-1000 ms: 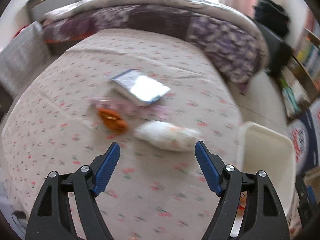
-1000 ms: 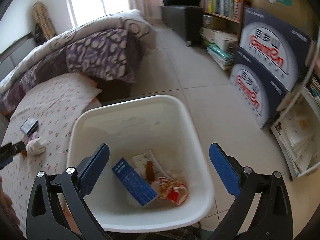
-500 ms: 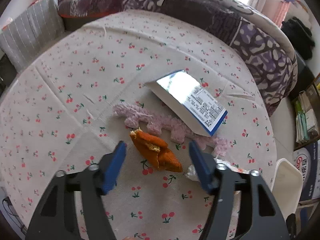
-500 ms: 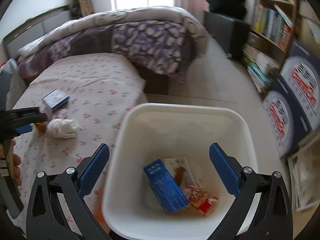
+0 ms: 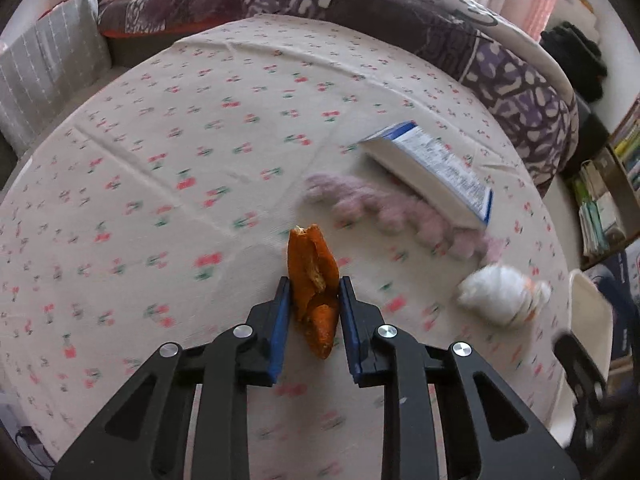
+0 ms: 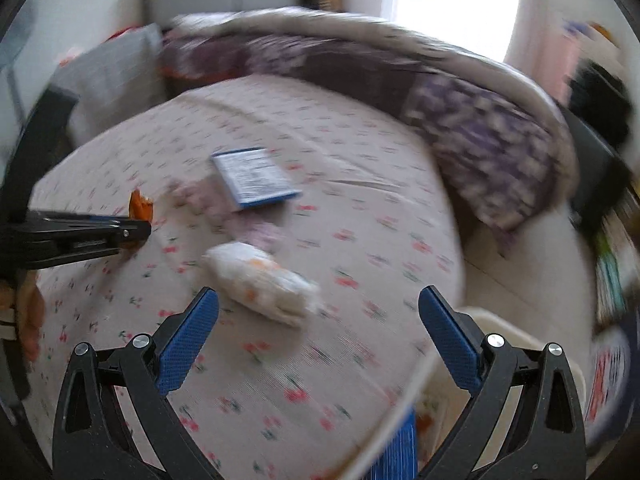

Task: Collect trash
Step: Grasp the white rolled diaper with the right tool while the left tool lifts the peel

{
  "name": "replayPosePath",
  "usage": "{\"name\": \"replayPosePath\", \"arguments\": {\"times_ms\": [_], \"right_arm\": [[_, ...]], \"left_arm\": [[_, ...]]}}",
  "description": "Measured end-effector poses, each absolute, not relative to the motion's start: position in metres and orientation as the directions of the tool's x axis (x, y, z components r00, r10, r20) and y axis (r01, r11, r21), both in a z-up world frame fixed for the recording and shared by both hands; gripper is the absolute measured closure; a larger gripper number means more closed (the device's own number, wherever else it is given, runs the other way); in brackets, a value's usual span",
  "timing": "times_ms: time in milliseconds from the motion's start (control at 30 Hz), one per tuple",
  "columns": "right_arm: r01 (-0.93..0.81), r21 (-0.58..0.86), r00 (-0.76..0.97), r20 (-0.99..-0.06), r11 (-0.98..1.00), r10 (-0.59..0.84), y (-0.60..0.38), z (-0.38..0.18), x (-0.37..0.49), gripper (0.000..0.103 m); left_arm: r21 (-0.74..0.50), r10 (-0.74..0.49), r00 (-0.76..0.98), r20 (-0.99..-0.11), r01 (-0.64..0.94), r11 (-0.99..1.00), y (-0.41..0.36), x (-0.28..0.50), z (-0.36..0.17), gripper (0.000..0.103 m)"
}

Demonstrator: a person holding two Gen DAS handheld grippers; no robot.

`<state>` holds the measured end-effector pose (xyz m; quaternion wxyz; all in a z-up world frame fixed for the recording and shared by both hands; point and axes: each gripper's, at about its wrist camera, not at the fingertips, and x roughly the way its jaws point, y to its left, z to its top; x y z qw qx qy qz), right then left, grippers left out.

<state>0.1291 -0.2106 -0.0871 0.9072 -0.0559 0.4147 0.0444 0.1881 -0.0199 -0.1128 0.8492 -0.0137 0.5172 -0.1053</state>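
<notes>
- The bed point(image 5: 168, 128), under a cherry-print sheet, fills most of what I see, with a purple patterned quilt point(image 5: 516, 96) heaped along its far side.
- A white bin point(image 6: 516, 344) stands on the floor at the bed's near corner; its rim shows below my right gripper.
- A blue and white box point(image 5: 432, 172) lies flat on the sheet, touching a fuzzy pink strip point(image 5: 392, 208) just in front of it.
- A crumpled white wrapper point(image 6: 260, 280) lies just ahead of my right gripper point(image 6: 318, 332), whose fingers are spread wide with nothing between them.
- My left gripper point(image 5: 312, 312) is closing on an orange peel point(image 5: 314, 280); both blue pads press its sides, and its tip sticks out past the fingers above the sheet.
</notes>
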Motion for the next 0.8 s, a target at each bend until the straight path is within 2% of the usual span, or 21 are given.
{"name": "replayPosePath", "arguments": {"times_ms": [133, 267, 300, 333, 367, 400, 500, 800], "right_arm": [[-0.265, -0.079, 0.585, -0.806, 0.961, 0.095, -0.191, -0.098, 0.156, 0.007], [-0.327, -0.098, 0.516, -0.852, 0.940, 0.091, -0.187, -0.113, 0.171, 0.009], [-0.335, -0.087, 0.496, -0.863, 0.938, 0.097, -0.187, -0.117, 0.174, 0.020], [-0.341, -0.063, 0.481, -0.869, 0.938, 0.117, -0.189, -0.119, 0.175, 0.027], [-0.337, -0.026, 0.483, -0.863, 0.941, 0.149, -0.192, -0.117, 0.175, 0.045], [-0.319, -0.012, 0.489, -0.858, 0.948, 0.154, -0.193, -0.114, 0.175, 0.057], [-0.290, 0.058, 0.486, -0.851, 0.955, 0.199, -0.197, -0.109, 0.175, 0.059], [-0.264, 0.106, 0.554, -0.797, 0.959, 0.241, -0.159, -0.092, 0.153, 0.059]], "left_arm": [[-0.136, -0.187, 0.441, -0.878, 0.144, 0.980, 0.013, 0.180, -0.113, 0.079], [-0.146, -0.186, 0.447, -0.875, 0.122, 0.982, 0.041, 0.177, -0.111, 0.079], [-0.150, -0.187, 0.449, -0.874, 0.118, 0.982, 0.046, 0.176, -0.110, 0.079], [-0.154, -0.188, 0.451, -0.872, 0.112, 0.982, 0.052, 0.176, -0.109, 0.079], [-0.158, -0.189, 0.453, -0.871, 0.107, 0.982, 0.057, 0.176, -0.109, 0.079], [-0.161, -0.190, 0.455, -0.870, 0.102, 0.982, 0.061, 0.176, -0.108, 0.079], [-0.173, -0.193, 0.461, -0.866, 0.087, 0.981, 0.074, 0.176, -0.109, 0.079], [-0.178, -0.169, 0.518, -0.839, 0.034, 0.983, 0.106, 0.173, -0.100, 0.079]]}}
